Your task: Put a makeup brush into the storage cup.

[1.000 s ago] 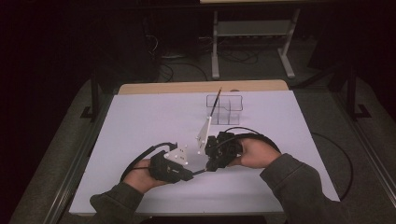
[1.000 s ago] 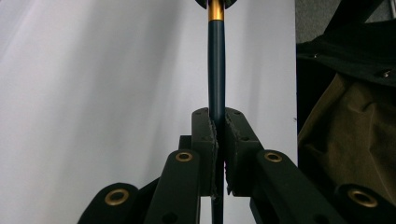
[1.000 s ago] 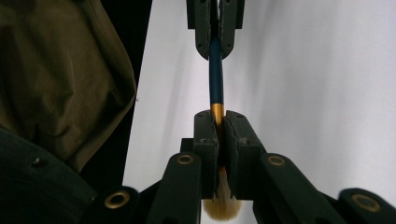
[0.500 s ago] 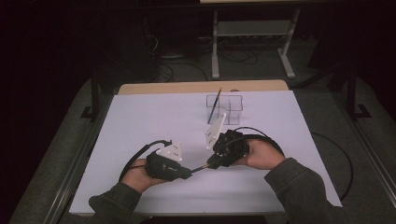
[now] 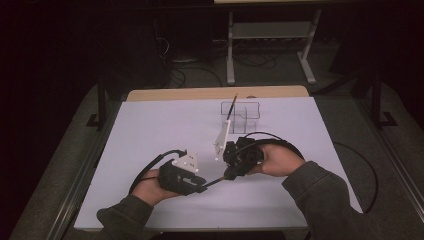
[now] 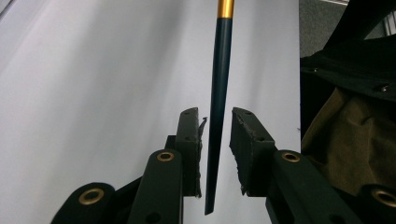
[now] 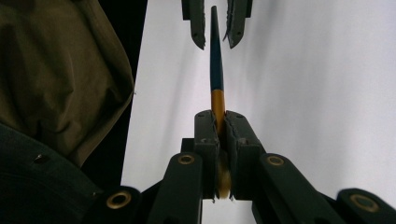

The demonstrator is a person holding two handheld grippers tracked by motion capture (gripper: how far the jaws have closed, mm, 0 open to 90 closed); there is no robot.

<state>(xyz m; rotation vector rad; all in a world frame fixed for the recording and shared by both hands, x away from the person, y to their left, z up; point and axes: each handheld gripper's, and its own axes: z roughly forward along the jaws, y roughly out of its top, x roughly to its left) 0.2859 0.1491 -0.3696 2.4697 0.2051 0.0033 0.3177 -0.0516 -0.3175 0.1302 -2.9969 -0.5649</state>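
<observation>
White tabletop (image 5: 150,125) is lying under a handover: the right gripper (image 7: 219,123) is pinching the brush (image 6: 219,93) at its gold band while the left gripper (image 6: 215,140), jaws just opening, is flanking the dark handle untouched, so it should next draw clear.

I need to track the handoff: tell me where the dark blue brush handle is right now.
The brush handle spans the gap between the two grippers low on the white table: the right gripper clamps its gold end, and its dark tip sits between the left gripper's parted jaws.
</observation>
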